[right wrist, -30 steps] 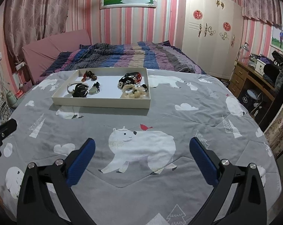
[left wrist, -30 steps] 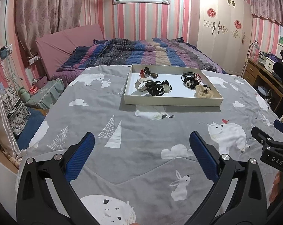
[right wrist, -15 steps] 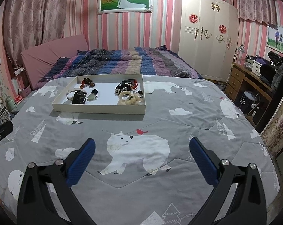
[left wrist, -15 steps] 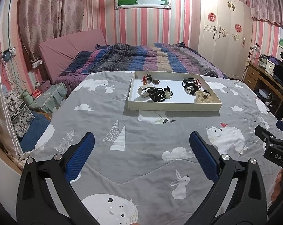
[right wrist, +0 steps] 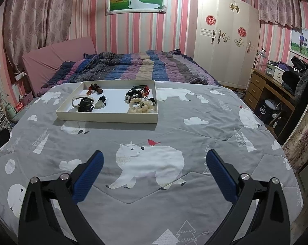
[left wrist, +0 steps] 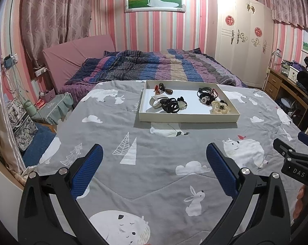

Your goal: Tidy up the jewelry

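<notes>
Jewelry (left wrist: 175, 104) lies in tray (left wrist: 186, 118), well beyond spread tongs (left wrist: 154, 159).

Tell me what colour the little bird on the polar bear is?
Red bird, clearest in the right wrist view.

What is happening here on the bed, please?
A person holds two grippers above a grey blanket. The left gripper and the right gripper are both open and hold nothing. The jewelry lies in small heaps in a white tray further ahead on the bed; neither gripper touches it yet.
</notes>
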Demonstrator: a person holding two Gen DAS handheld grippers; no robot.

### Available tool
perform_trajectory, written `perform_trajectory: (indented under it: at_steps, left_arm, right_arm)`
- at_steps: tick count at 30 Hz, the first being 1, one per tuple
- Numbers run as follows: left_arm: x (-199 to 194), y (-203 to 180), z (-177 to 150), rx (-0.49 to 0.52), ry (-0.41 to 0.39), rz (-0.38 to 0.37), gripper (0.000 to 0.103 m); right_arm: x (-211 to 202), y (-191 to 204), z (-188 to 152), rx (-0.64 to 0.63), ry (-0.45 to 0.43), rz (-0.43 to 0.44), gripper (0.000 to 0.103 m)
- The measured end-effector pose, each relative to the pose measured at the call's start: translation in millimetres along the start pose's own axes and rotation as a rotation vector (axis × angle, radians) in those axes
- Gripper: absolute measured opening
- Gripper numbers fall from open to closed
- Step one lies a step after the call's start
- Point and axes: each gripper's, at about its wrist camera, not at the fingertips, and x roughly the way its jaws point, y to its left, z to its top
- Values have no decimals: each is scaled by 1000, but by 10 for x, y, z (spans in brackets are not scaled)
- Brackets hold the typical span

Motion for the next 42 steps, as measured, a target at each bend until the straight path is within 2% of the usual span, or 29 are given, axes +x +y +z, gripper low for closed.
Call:
perform_trajectory:
  at_steps: [12, 42]
  left_arm:
    - [-11, 42, -1, -10, -5, 3, 100]
    - [56, -83, -27, 44, -7, 47, 100]
  right_arm:
    - [24, 11, 4, -1, 4, -13, 100]
    - [96, -18, -17, 3, 19, -27, 100]
